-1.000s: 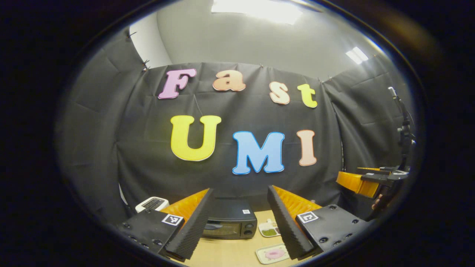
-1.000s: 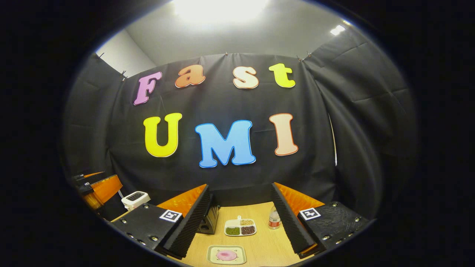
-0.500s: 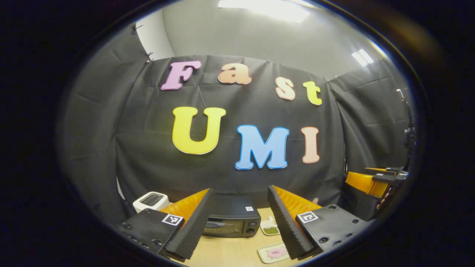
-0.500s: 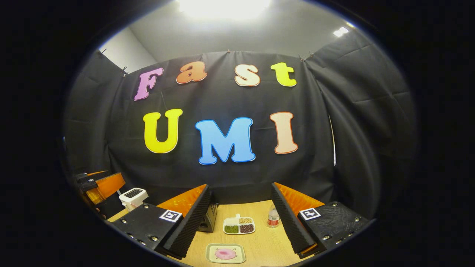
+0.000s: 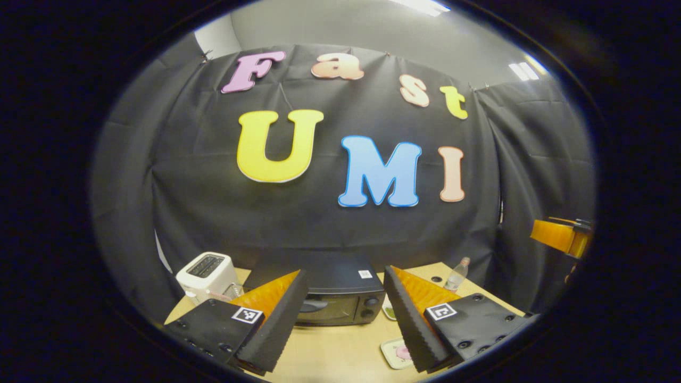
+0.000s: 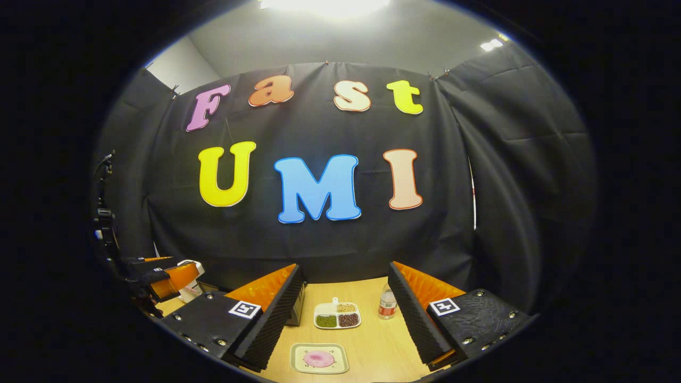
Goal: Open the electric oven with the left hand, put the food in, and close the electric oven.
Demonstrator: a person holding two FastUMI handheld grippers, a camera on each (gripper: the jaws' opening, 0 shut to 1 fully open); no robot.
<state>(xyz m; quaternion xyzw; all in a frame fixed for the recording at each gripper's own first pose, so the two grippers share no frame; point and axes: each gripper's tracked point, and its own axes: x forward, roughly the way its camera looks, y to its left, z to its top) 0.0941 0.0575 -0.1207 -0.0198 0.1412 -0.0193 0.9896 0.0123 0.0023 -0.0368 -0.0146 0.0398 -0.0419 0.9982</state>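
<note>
Wooden table (image 5: 340, 351); left tool (image 5: 340, 298) wide open, empty.

A light wooden worktop (image 6: 372, 340) is enclosed by black cloth walls (image 6: 521, 175). Above these, a grey ceiling (image 6: 330, 37) is lit by bright panel lights (image 6: 324, 4).

Ceiling light panels (image 6: 324, 4) are glaring white above the black cloth wall (image 6: 319, 244), blowing out to pure white in the right gripper view. Below the wall, the wooden table (image 6: 372, 346) is glowing evenly, with only soft shadows. Both views are staying sharp at centre, while the fisheye lens is bending and dimming everything toward the rim.
</note>
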